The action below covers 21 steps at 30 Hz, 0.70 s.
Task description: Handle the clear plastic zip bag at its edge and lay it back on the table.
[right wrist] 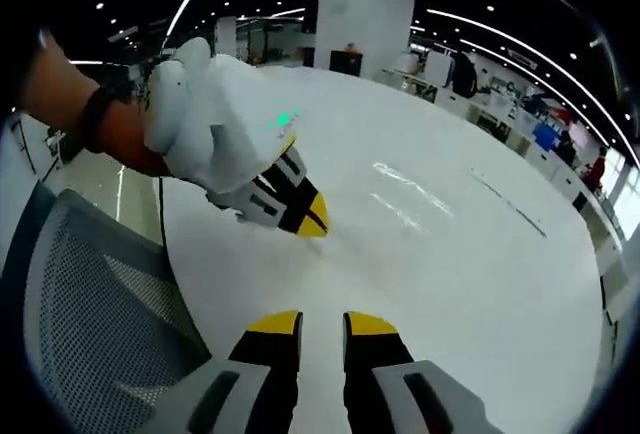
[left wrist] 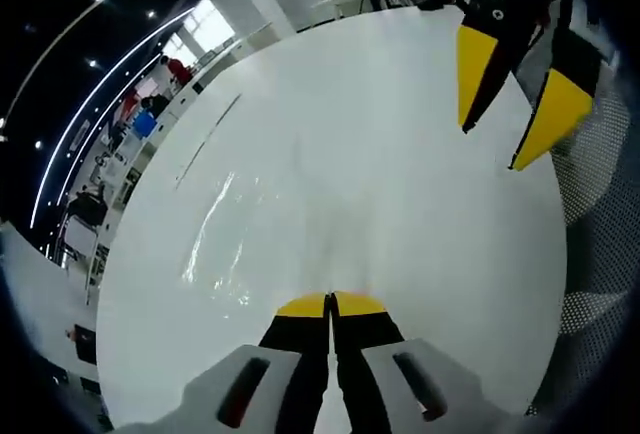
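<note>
The clear plastic zip bag [left wrist: 225, 239] lies flat on the white table [left wrist: 420, 214], told mostly by its glints and faint creases; in the right gripper view the bag [right wrist: 405, 194] shines just past the left gripper. My left gripper [left wrist: 330, 306] is shut, its yellow tips pressed together on the bag's near edge at table level. A hand holds that left gripper [right wrist: 312, 216] low over the table. My right gripper [right wrist: 322, 324] stands open with nothing between its jaws, hovering apart from the bag. The right gripper [left wrist: 510, 104] also enters at the upper right, jaws spread.
A grey mesh chair [right wrist: 90, 304] stands close to the table's edge, and the chair [left wrist: 600, 164] shows at the right. A thin dark line [left wrist: 210, 139] marks the tabletop beyond the bag. Shelves and people stand far off in the hall.
</note>
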Motion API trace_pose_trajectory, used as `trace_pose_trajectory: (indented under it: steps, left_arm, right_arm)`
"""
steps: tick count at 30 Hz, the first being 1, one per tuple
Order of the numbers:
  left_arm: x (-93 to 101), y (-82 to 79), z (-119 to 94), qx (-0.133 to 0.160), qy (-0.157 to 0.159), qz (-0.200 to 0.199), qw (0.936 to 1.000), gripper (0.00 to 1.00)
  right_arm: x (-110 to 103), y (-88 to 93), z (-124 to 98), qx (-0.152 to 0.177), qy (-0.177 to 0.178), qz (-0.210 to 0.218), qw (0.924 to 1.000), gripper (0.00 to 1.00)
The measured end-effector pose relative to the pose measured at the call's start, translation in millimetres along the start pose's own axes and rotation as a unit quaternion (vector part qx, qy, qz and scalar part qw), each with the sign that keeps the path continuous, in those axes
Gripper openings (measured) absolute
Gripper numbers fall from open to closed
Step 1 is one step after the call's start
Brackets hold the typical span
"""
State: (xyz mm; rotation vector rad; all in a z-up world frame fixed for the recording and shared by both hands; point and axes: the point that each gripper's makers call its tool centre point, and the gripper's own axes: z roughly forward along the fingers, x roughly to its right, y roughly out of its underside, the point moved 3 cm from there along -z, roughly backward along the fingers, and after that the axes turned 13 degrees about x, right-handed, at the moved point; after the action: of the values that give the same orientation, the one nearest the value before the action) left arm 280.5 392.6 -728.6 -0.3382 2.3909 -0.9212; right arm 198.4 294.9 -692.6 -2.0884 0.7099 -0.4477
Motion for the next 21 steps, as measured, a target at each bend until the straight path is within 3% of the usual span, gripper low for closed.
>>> trace_pose_trajectory:
  steps: [7,13,16,21]
  left_arm:
    - [-7.7,9.2,21,-0.014,0.013,-0.01,0.9998,0.01]
    - [4.5,7.1,15,-0.013,0.025,-0.041,0.9988,0.05]
    - [8.6,10.0,12,-0.014,0.022,-0.049,0.9985,0.08]
    - [12.8,14.5,3,-0.007,0.008,-0.096,0.9953,0.13]
  right_arm:
    - [5,5.6,-3,-0.002,0.007,0.015,0.9999,0.13]
    - [12,8.5,4,0.002,0.011,0.029,0.9995,0.13]
    - [16,11.6,8,0.003,0.01,0.033,0.9994,0.13]
    - [21,12.8,8,0.008,0.016,0.043,0.9989,0.14]
